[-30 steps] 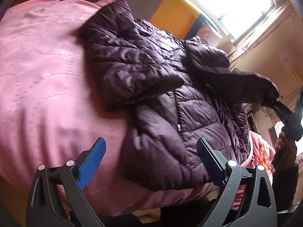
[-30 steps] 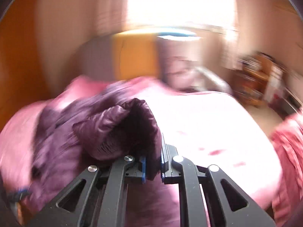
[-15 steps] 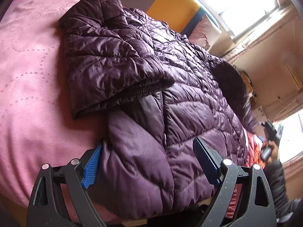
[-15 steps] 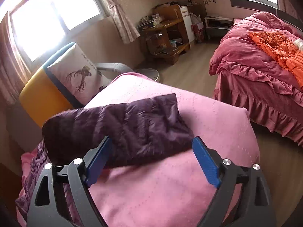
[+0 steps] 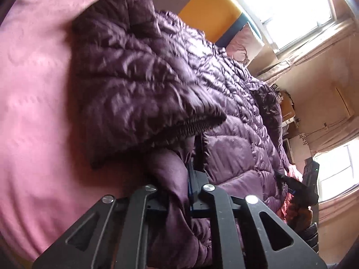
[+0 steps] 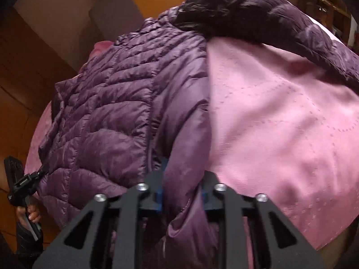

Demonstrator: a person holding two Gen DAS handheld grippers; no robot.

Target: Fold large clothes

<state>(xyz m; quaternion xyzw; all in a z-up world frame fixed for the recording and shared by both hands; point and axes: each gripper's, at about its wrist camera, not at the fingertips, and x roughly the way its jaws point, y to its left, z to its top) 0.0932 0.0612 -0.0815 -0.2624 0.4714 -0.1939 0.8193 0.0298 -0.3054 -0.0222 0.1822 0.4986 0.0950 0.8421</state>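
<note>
A dark purple quilted jacket (image 5: 224,89) lies spread on a pink bed cover (image 5: 33,89). One sleeve (image 5: 134,85) is folded across its front. The other sleeve (image 6: 258,15) stretches out over the pink cover (image 6: 280,123). My left gripper (image 5: 190,179) is closing, its pads pinching a fold of the jacket's near hem. My right gripper (image 6: 181,186) is closing too, with a bunched fold of the jacket (image 6: 107,112) hem between its pads. Each gripper shows in the other's view, at opposite hem corners: the right gripper (image 5: 289,183) and the left gripper (image 6: 44,169).
A yellow and grey headboard cushion (image 5: 213,6) and a pillow (image 5: 244,42) stand behind the bed. A bright window (image 5: 291,6) and a wooden shelf (image 5: 287,109) lie beyond. Brown wooden panelling (image 6: 22,67) runs along the bed's other side.
The right gripper let go of the sleeve, which now lies on the bed, and dropped to the hem. Both grippers, open half a second ago, have closed on the hem.
</note>
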